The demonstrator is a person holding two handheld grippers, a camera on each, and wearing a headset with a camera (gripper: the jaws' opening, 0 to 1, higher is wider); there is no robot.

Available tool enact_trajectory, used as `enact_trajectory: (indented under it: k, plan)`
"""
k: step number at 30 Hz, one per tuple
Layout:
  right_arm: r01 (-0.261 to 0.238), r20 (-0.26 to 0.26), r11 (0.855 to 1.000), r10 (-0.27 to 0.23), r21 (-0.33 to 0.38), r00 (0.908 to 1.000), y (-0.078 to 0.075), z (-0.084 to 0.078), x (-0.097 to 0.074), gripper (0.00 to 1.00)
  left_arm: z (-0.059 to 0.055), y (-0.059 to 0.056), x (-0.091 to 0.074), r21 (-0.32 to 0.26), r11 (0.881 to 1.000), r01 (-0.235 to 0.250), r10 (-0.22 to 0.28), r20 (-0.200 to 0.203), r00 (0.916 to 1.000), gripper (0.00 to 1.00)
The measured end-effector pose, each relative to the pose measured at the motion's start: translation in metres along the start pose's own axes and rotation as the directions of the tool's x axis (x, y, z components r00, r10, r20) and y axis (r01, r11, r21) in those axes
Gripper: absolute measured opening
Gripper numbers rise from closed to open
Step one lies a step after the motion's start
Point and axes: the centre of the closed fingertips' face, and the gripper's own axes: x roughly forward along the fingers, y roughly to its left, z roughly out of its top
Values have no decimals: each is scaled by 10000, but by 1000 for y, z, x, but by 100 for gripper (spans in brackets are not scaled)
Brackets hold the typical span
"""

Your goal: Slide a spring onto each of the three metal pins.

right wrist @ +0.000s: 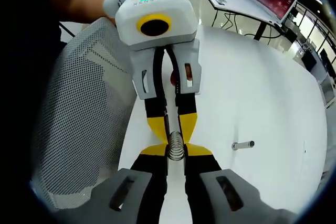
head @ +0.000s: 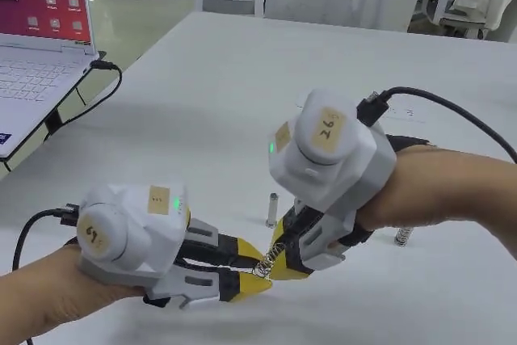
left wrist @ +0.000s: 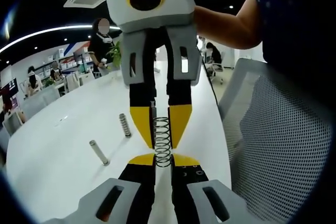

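Left gripper (left wrist: 163,160) & right gripper (right wrist: 176,151) both pinched nearly shut on opposite ends of one spring (head: 266,262), lower middle of head view, prob steadying it btwn them b4 threading onto the bare pin (head: 272,209) just above.

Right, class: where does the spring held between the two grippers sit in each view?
Head view: spring low, just right of centre, where the yellow jaws meet.
Left gripper view: spring central, just below the middle, upright between jaws.
Right gripper view: spring central, lower half, nearly end-on.
Shared landmark: the bare pin on the white table.
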Motion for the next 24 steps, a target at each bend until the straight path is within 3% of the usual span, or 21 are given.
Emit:
enact_trajectory:
  k: [24]
  plan:
    - [-69, -362, 9997, 61, -236, 9993, -1, 3, 2, 8, -3, 0, 2, -138, 9999, 47, -46, 95, 9999, 4]
